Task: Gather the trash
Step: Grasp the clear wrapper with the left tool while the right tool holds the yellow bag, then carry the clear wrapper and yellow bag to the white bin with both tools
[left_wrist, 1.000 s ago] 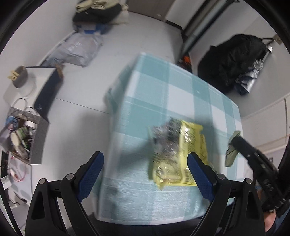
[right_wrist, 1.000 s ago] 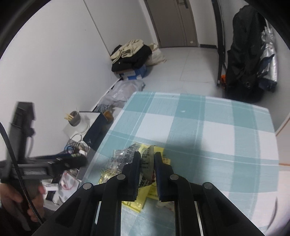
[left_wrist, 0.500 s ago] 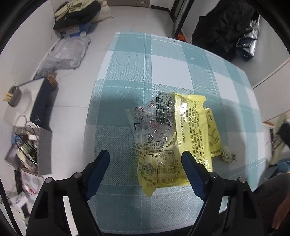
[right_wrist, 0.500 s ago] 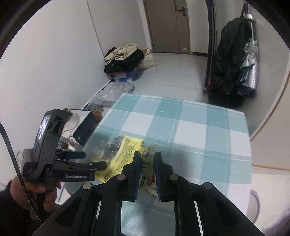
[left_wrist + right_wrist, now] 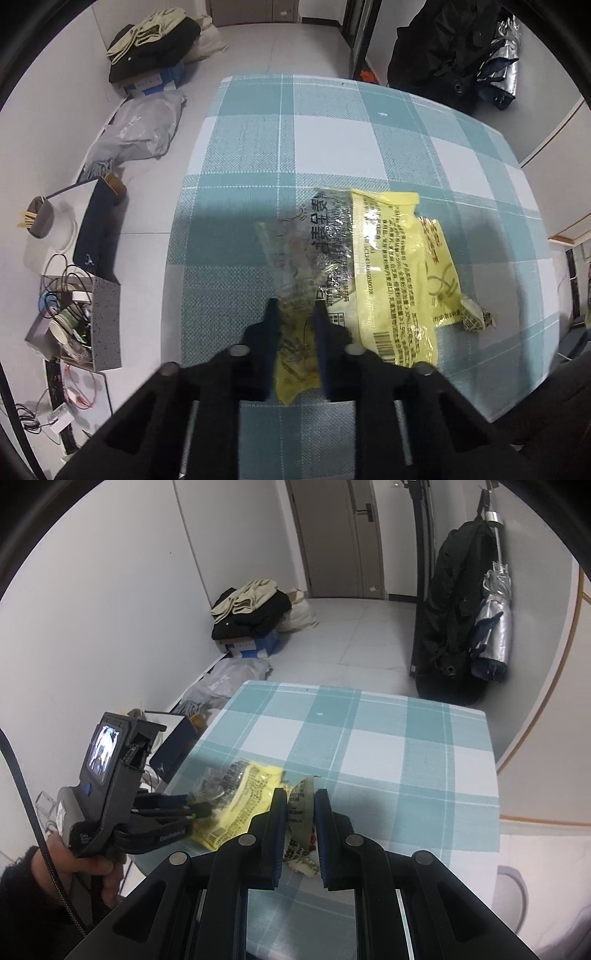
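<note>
1. At the centre of the left wrist view, on the teal-and-white checked tablecloth, lies a yellow plastic snack wrapper, flat, crinkled and glossy, with a clear crumpled panel along its left half.
2. The wrapper carries dense black print in East Asian characters too small to read, a barcode near its lower edge and red lettering on a flap at the right; a small crumpled scrap lies touching its lower right corner.
3. The left gripper has just been closing, and its blue-padded fingers now pinch the wrapper's lower left corner, the yellow film bunched between them.
4. In the right wrist view the same wrapper sits left of centre, near the table's left edge, with the left gripper reaching in from the left, held by a person's hand in a dark sleeve.
5. The gripper's body bears "GenRobot.AI" in white, and a small screen glows on its back.
6. The right gripper, at lower centre of its own view, is nearly closed on a small wrapper piece, olive with a serrated edge, white and red print below; the lettering is not legible.
7. In the upper part of that frame, a folded clothes pile rests on a blue-and-white box on the floor.
</note>
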The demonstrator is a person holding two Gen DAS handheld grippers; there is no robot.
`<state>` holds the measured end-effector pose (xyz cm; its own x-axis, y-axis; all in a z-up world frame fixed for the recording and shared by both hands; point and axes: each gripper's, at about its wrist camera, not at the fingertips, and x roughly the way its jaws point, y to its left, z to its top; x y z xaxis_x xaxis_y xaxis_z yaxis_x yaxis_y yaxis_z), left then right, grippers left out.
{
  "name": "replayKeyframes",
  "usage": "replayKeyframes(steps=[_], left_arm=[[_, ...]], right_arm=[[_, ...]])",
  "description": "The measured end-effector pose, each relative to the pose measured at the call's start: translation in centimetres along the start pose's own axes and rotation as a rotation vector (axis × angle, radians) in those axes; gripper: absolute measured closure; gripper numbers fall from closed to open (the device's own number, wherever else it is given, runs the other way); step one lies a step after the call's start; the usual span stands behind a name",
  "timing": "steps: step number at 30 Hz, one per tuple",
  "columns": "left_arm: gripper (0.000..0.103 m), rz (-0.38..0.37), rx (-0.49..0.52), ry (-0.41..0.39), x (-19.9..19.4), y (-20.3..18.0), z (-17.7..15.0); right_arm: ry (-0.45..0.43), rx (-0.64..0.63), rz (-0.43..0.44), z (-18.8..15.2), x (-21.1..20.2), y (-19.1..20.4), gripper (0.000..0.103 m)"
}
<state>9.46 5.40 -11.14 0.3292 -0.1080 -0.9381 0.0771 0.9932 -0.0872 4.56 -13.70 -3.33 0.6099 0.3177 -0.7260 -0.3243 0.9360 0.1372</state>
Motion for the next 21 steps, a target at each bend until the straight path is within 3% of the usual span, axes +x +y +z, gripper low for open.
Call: replayKeyframes(steps=[4,21], left_arm=[[0.099,-0.010,-0.014,-0.014,-0.1,0.1,0.1],[0.101,-0.061,-0.059,-0.159,-4.1,0.3,-0.1]], right_arm=[[-0.003,0.011,0.003,-0.1,-0.3,-0.4,0.089],[-0.029,0.048,0.020,-0.5,-2.1,-1.6,0.089]])
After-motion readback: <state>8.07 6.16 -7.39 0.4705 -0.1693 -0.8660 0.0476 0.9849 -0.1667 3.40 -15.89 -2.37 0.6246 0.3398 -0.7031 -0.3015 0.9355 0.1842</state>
